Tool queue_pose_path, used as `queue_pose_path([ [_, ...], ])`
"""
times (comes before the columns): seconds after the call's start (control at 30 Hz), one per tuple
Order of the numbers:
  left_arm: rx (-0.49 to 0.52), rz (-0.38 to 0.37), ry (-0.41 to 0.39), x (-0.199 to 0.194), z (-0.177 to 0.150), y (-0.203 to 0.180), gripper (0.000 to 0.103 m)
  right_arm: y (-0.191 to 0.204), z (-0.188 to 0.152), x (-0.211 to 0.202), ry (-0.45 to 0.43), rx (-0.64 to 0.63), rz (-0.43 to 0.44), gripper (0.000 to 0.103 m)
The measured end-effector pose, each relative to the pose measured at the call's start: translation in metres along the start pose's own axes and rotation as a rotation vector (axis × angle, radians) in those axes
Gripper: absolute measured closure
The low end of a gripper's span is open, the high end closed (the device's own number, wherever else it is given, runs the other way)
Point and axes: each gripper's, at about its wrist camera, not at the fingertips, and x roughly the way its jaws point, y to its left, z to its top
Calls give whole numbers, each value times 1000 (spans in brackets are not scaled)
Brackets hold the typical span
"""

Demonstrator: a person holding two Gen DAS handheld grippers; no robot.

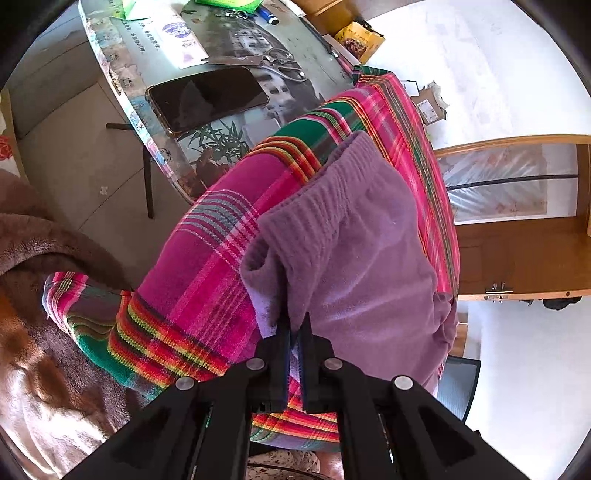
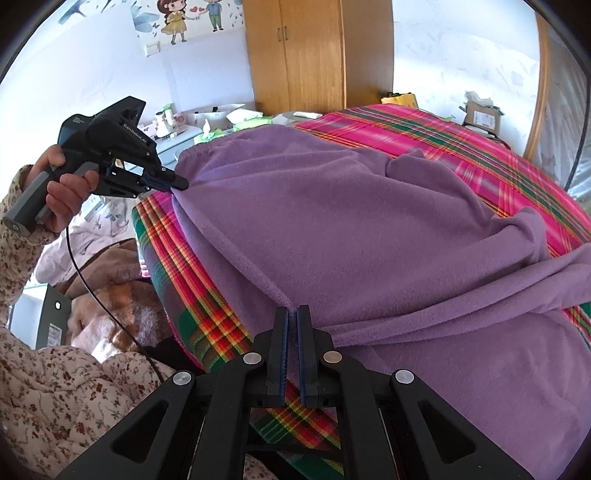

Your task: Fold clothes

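left gripper (image 1: 294,325): clenched on the waistband edge of the purple garment (image 1: 354,240) | right gripper (image 2: 292,314): clenched on the garment's near edge | garment: lay spread on the plaid cloth (image 1: 207,258) | phone (image 1: 208,98): on the table (image 1: 295,33), at 11 o'clock from the garment

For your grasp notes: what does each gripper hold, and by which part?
Both hold the purple garment: the left gripper pinches its edge near the ribbed band, and the right gripper pinches the near edge.
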Motion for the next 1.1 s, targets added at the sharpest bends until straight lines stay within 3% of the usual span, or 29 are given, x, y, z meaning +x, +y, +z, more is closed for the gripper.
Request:
queue_pose_path([
  [0.23,-25,-17,-12,-3,-2,4,98,5,-5,0,-5,-23,-26,98],
  [0.57,-38,-21,-32,-10,-7,5,95,0,-9,-1,-27,39,-2,94],
  [0.77,-23,-6,-105,-35,-22,1,94,-9,-16,-22,-71,118,13,93],
  [0.87,24,-12,-159,-45,-30,-11,94,-23,-21,-38,-119,186,5,91],
  [1.1,252,23,-148,-20,-43,-69,94,-57,-31,-60,-164,300,-113,89],
])
